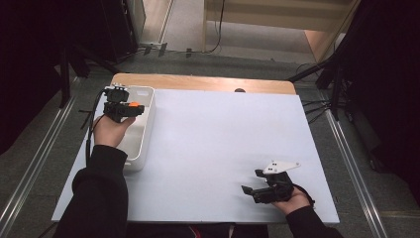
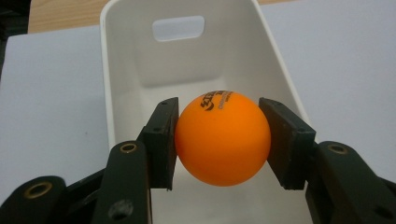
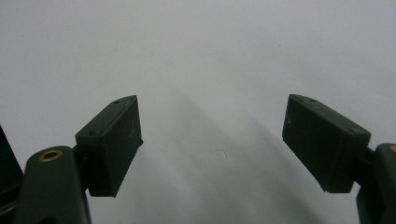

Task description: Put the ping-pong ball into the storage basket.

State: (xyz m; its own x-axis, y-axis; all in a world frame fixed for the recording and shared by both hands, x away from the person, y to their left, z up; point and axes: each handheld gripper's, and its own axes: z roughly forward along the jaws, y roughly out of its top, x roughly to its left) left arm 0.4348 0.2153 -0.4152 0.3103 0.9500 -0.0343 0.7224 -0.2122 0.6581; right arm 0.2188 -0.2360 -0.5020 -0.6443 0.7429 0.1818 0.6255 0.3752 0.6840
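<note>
The white bench [image 1: 213, 144] is bare in the middle. A white bin [image 2: 140, 70] sits at its left edge, with a handle hole in its far wall. Your left claw [image 2: 219, 137] hangs over the open bin. It is clamped on an orange ball [image 2: 222, 138], with one pad pressed on each side. The ball is up above the bin floor. Your right claw [image 3: 210, 149] is far off at the near right of the bench, its jaws wide apart with only bench between them.

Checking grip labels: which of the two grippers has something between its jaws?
The left gripper, over the white bin, clamps an orange ball; the right gripper stands open above the bare table.
</note>
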